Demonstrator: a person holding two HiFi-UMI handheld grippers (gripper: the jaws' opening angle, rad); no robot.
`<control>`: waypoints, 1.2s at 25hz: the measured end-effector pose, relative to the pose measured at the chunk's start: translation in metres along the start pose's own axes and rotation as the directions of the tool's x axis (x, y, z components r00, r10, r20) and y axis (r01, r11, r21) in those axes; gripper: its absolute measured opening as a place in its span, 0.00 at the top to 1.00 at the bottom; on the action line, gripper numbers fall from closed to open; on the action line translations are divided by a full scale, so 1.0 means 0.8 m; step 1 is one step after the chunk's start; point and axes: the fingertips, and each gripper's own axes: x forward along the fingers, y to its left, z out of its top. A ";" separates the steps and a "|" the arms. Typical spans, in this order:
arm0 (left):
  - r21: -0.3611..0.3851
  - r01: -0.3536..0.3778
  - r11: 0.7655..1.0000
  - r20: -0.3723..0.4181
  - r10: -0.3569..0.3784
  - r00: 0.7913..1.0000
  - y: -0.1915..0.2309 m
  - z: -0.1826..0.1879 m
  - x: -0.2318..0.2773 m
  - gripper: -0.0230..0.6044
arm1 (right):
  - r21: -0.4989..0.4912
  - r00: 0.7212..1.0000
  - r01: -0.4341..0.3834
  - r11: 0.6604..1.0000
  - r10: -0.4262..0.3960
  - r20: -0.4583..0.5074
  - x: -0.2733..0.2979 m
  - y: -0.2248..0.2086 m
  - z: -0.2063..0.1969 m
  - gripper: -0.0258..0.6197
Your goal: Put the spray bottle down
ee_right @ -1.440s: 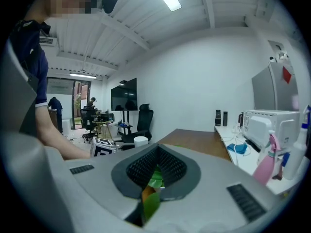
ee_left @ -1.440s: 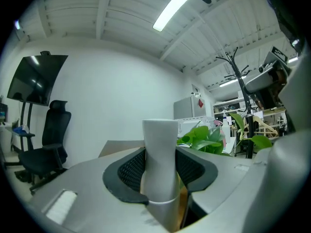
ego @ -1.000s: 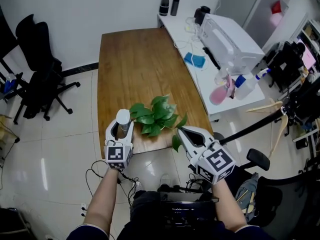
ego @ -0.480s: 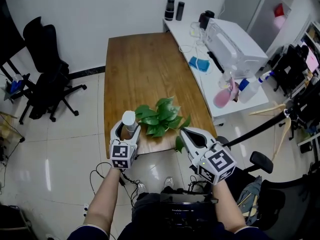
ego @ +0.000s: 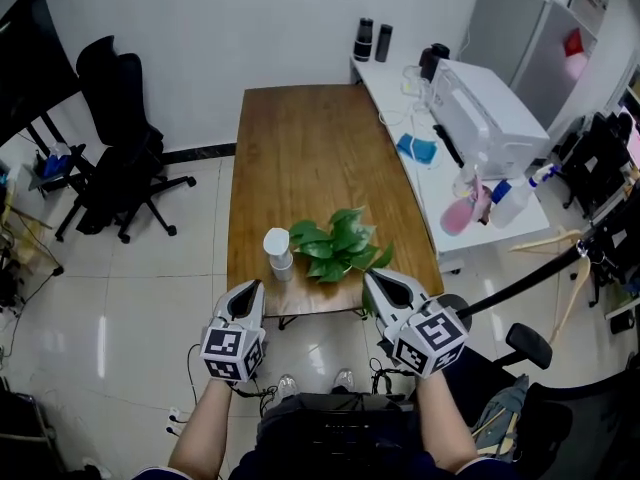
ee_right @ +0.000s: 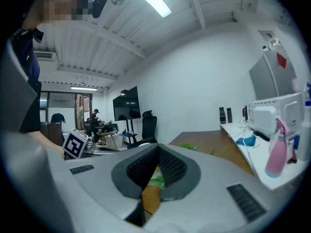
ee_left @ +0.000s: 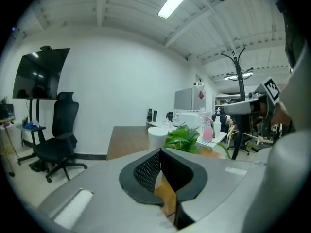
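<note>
The spray bottle [ego: 277, 251], a white cylinder with a round cap, stands upright by itself on the wooden table [ego: 310, 148], near the front edge and just left of a green potted plant [ego: 338, 244]. My left gripper [ego: 251, 289] hovers in front of the table edge, a short way back from the bottle, its jaws shut with nothing between them. In the left gripper view the bottle [ee_left: 157, 139] shows past the closed left gripper [ee_left: 160, 152]. My right gripper [ego: 383, 286] is shut and empty off the table's front right corner, and in the right gripper view the right gripper [ee_right: 156, 150] points at the plant's leaves.
A white side table [ego: 432, 194] on the right carries a printer [ego: 485, 118], a pink spray bottle [ego: 461, 213] and other bottles. Black office chairs [ego: 125, 148] stand on the tiled floor to the left. A coat stand pole [ego: 540, 268] leans in at the right.
My left gripper held the bottle over the table's front edge, then opened, drew back toward me and shut empty. The bottle now stands alone on the table. The right gripper barely moved.
</note>
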 end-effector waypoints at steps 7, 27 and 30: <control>0.007 0.093 0.996 0.003 -0.093 0.996 -0.035 0.042 -0.030 0.95 | 0.008 0.999 -0.032 0.999 0.032 0.005 -0.005 0.019 -0.008 0.96; 0.028 0.130 0.991 -0.040 -0.129 0.991 -0.051 0.038 -0.015 0.95 | -0.004 0.999 -0.048 0.999 0.048 -0.003 -0.001 0.030 -0.007 0.96; 0.027 0.132 0.991 -0.044 -0.131 0.990 -0.051 0.036 -0.015 0.95 | -0.010 0.999 -0.046 0.999 0.046 -0.010 0.000 0.030 -0.008 0.96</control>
